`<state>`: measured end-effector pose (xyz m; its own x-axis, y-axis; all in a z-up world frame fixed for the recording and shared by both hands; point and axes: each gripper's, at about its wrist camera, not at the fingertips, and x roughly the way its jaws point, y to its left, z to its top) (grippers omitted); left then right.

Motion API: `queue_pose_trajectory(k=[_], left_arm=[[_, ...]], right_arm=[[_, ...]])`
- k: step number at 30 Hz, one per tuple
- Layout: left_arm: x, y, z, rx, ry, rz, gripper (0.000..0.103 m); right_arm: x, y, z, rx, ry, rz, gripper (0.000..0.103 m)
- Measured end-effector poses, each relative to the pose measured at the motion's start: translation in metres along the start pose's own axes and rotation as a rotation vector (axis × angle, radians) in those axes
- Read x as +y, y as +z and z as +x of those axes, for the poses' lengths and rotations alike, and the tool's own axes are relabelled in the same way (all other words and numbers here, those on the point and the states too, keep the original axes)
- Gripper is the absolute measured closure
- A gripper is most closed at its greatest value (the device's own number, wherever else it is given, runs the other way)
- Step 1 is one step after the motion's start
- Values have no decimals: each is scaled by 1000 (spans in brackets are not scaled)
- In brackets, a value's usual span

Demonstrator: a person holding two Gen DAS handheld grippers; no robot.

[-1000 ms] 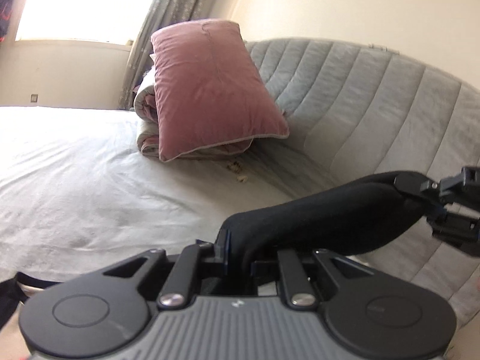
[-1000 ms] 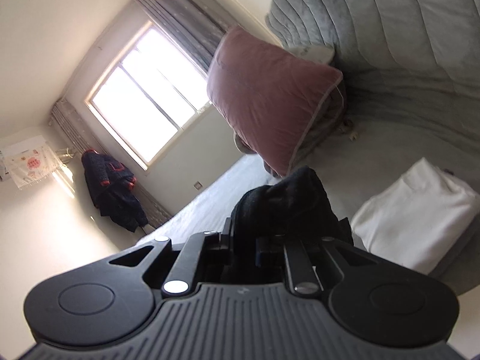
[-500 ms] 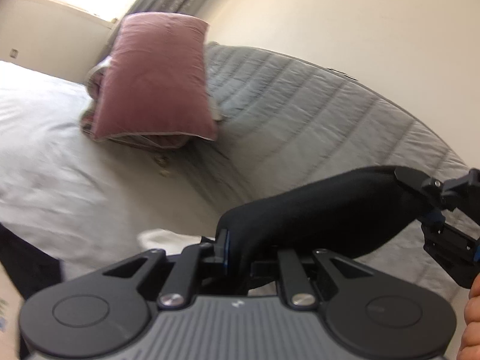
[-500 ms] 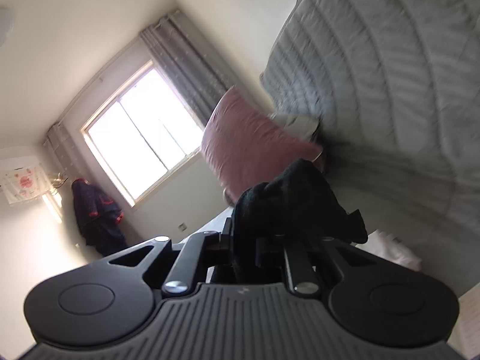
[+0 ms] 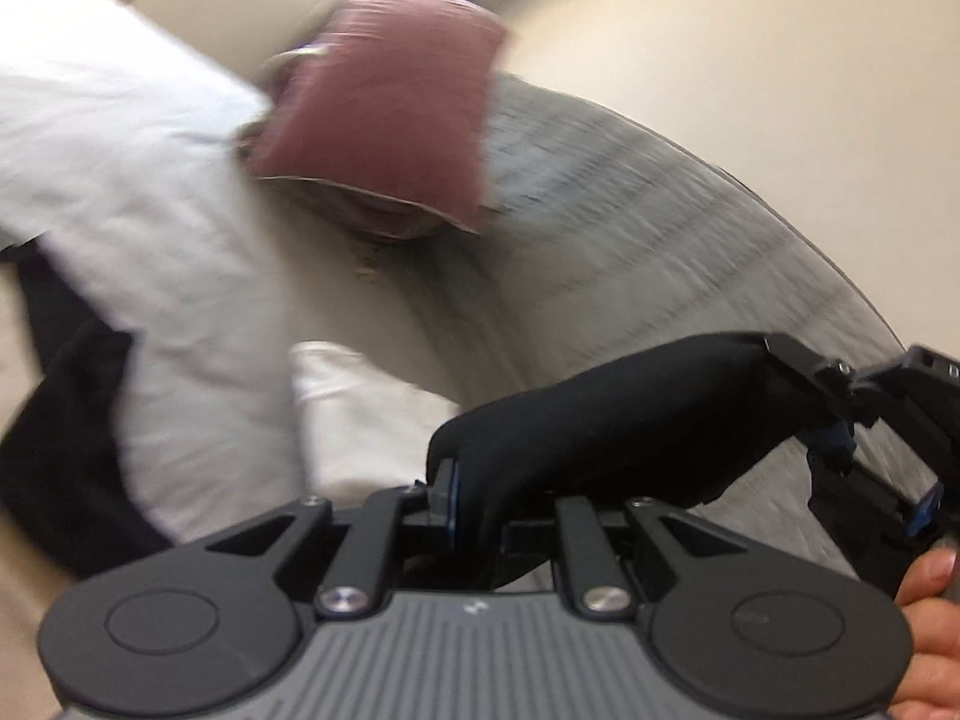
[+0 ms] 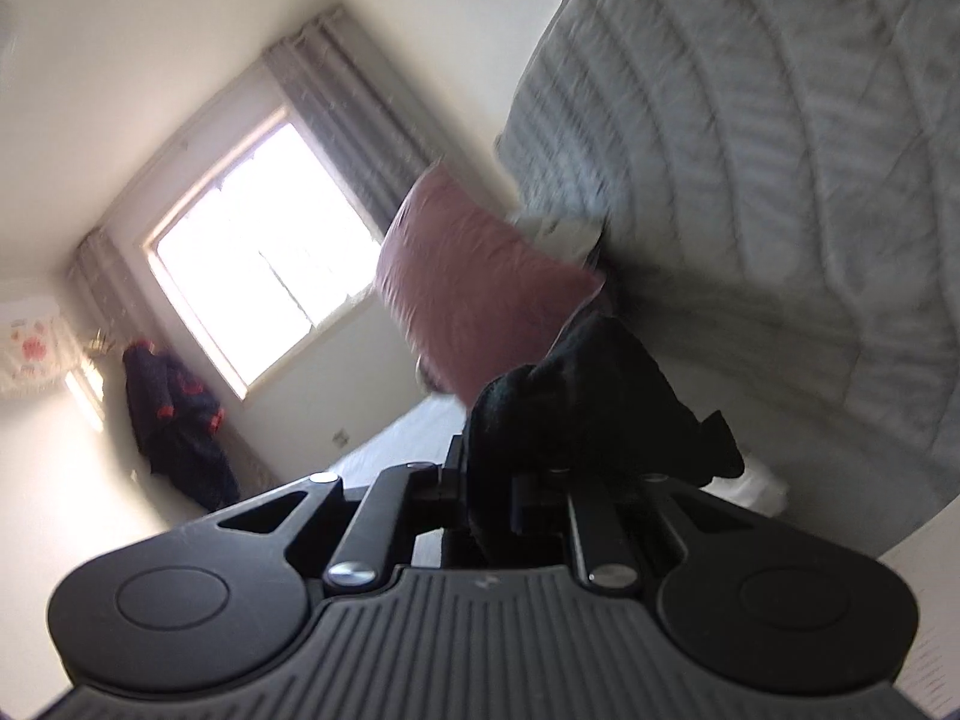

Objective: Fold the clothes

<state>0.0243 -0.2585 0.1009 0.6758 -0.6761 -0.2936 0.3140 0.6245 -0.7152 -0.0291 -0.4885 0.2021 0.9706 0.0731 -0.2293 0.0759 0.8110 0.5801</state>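
The left hand-held gripper [image 5: 474, 495], at the bottom centre of the left wrist view, is clamping one end of a black fabric garment [image 5: 630, 414], which is stretching across to the right hand-held gripper [image 5: 840, 414] at the right edge. In the right wrist view, the right hand-held gripper [image 6: 486, 498] is pinching bunched black cloth at lower centre. A dusty-pink velvet pillow [image 5: 384, 96] is leaning against a grey quilted headboard [image 5: 660, 228] in the upper middle, and a folded white cloth [image 5: 354, 414] is lying on the bed's pale sheet [image 5: 150, 180].

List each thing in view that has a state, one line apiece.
Left gripper: shut on the black garment.
Right gripper: shut on the black garment.
Black garment: held off the bed, spanning both grippers.
White cloth: lying folded on the bed.
Pink pillow: propped against the grey headboard.
Curtains: drawn open.
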Motion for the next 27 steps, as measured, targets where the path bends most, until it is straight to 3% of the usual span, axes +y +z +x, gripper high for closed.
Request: queue_pose_trajectory(k=[8,13,15,20,23,27], left_arm=[[112,13,-65,-134,195,-164,91],[179,45,-118,-207,305,-185,91],[191,68,-144,-252,352,-117,91],[175,113,-199,-320,464,204,91],[156,113,-210,-274,509,358,90],[151,82,-206,-177,513,429,89]], right_arm=[[80,-95,91,175,139,-38,87],[149,-150,143,281,218,-23,87],[174,-161,156,305,258,-6,87],[200,-162,165,324,348,48,87],[192,-159,155,336,379,57,87],[162,-163,136,354,395,24,87]])
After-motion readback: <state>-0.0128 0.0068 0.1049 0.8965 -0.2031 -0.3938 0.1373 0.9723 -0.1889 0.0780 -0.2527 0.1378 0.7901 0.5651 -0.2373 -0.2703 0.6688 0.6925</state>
